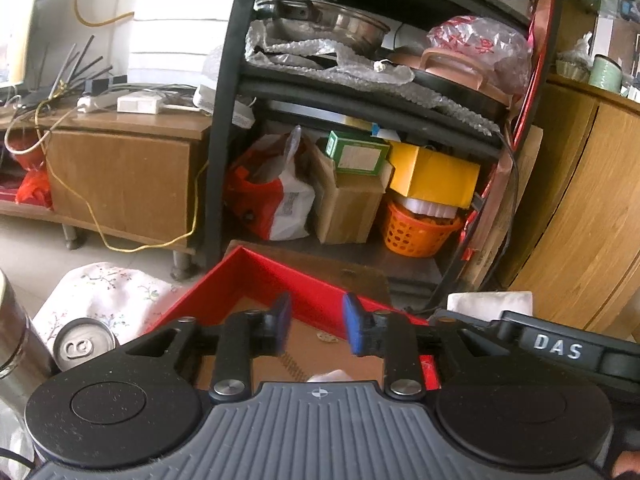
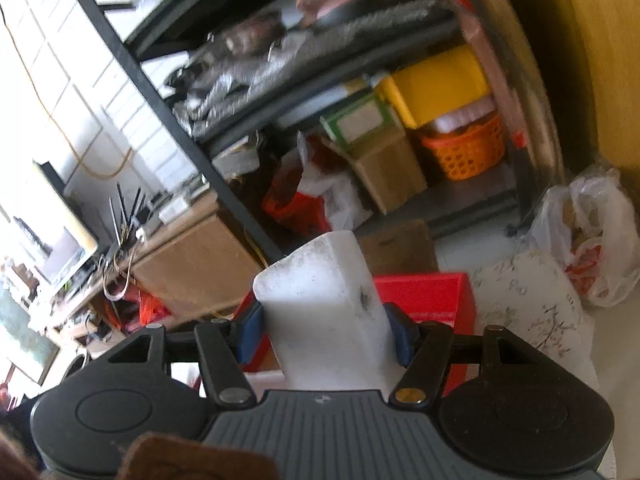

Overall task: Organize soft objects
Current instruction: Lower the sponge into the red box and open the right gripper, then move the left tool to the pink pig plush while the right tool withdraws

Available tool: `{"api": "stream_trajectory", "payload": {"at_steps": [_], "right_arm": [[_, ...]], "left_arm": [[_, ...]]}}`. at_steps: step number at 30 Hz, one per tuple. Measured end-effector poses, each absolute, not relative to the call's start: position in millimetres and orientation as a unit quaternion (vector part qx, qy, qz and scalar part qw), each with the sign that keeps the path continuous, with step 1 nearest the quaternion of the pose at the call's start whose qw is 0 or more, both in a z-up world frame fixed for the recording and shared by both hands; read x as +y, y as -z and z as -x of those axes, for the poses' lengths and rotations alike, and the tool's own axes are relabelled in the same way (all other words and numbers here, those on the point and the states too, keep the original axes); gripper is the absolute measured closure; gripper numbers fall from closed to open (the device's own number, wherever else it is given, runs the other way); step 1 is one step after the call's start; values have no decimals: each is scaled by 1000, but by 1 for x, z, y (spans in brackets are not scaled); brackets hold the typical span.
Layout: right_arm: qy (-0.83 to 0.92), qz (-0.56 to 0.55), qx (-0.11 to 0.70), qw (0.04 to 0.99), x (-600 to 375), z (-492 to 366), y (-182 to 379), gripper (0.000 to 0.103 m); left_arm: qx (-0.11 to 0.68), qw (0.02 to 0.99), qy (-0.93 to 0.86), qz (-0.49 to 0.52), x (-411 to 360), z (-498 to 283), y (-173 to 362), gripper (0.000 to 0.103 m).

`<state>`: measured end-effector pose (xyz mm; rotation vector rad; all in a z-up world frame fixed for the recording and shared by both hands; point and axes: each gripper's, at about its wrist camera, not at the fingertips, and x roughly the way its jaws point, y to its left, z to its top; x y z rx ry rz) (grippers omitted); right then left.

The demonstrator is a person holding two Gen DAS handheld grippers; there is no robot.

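My right gripper (image 2: 326,330) is shut on a white foam block (image 2: 324,300), which stands upright between the blue pads, held above a red open box (image 2: 432,292). My left gripper (image 1: 316,326) is open and empty, hovering over the same red box (image 1: 256,276), whose brown cardboard floor shows between the fingers. A small pale soft object (image 1: 330,376) lies in the box just under the left gripper's body, mostly hidden. The right gripper's body (image 1: 560,346) and its white foam block (image 1: 490,304) show at the right of the left wrist view.
A black metal shelf (image 1: 224,120) with pots, boxes and an orange basket (image 1: 418,232) stands behind the box. A floral cloth (image 1: 104,296), a drink can (image 1: 84,346) and a steel flask (image 1: 16,340) lie left. A wooden cabinet (image 1: 580,208) stands right; a plastic bag (image 2: 588,236) sits on the floor.
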<state>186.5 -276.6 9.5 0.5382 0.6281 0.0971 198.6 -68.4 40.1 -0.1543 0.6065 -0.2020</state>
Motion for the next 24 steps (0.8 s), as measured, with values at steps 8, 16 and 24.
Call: {"api": "stream_trajectory", "payload": {"at_steps": [8, 16, 24], "right_arm": [[-27, -269, 313, 910, -281, -187, -2, 52], [-21, -281, 307, 909, -284, -178, -9, 50], [-25, -283, 297, 912, -277, -156, -19, 49]], "left_arm": [[291, 949, 97, 66, -68, -191, -45, 49], [283, 953, 92, 56, -64, -177, -49, 40], [280, 955, 94, 41, -60, -157, -52, 38]]}}
